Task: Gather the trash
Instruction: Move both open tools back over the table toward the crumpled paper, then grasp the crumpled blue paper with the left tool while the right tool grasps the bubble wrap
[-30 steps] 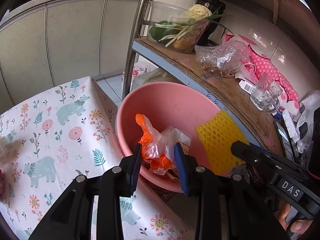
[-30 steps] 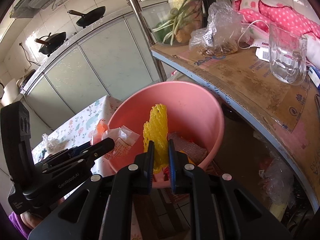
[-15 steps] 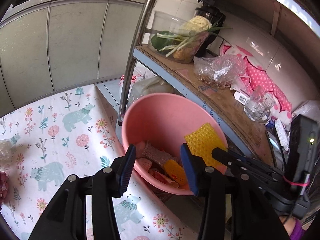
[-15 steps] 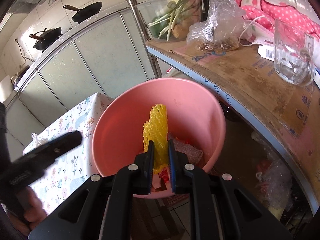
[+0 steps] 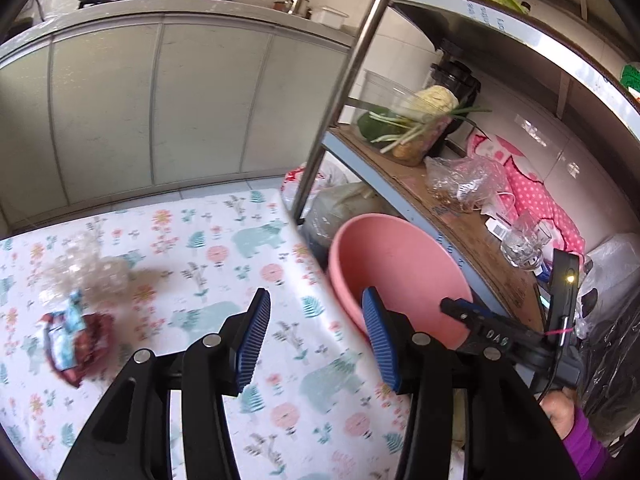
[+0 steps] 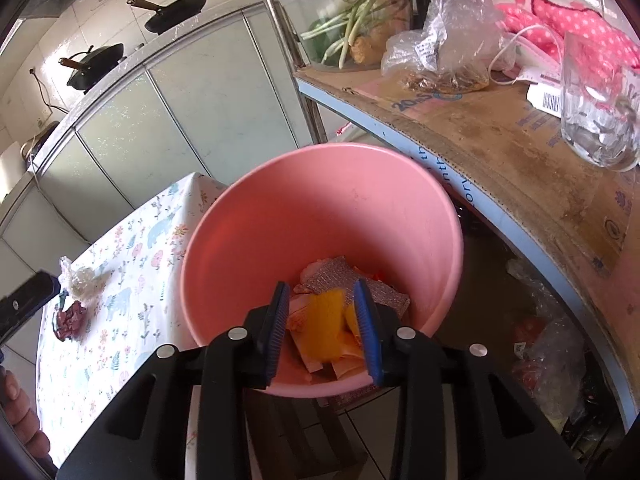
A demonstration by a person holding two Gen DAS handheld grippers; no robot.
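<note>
The left tongs point(image 5: 316, 336) stand well open with nothing between their 2 blue ribbed pads; the jaws have just been opening further. They hover over the desk point(image 5: 224, 248), which is covered by a white cloth printed with bears and flowers. Off to their left on that cloth lies a crumpled red and light-blue snack wrapper point(image 5: 74, 340), and just beyond it a scrunched clear plastic film point(image 5: 86, 268), the 2 touching or nearly so; both are blurred. To the right of the left tongs, past the desk edge, stands the round pink plastic basin point(image 5: 396, 268).

The right tongs point(image 6: 322, 322) are partly open above the near rim of the pink basin point(image 6: 320, 208), and their jaws have just been opening. The yellow foam net sleeve point(image 6: 326, 330) lies loose in the basin bottom, seen between the pads but not pressed by them. Around it sit a pinkish-grey mesh pad point(image 6: 352, 280) and pale and orange wrapper scraps point(image 6: 300, 320).

Beyond the basin and to the right runs a metal rack shelf lined with brown cardboard point(image 6: 500, 148), which overhangs that side. On it stand a clear plastic bag point(image 6: 444, 44), a clear glass mug point(image 6: 600, 112) and a pink dotted cloth point(image 6: 572, 28). The rack's steel post point(image 5: 344, 88) rises between desk and basin. In the right view the left tongs show only as a dark edge at far left point(image 6: 24, 304).
</note>
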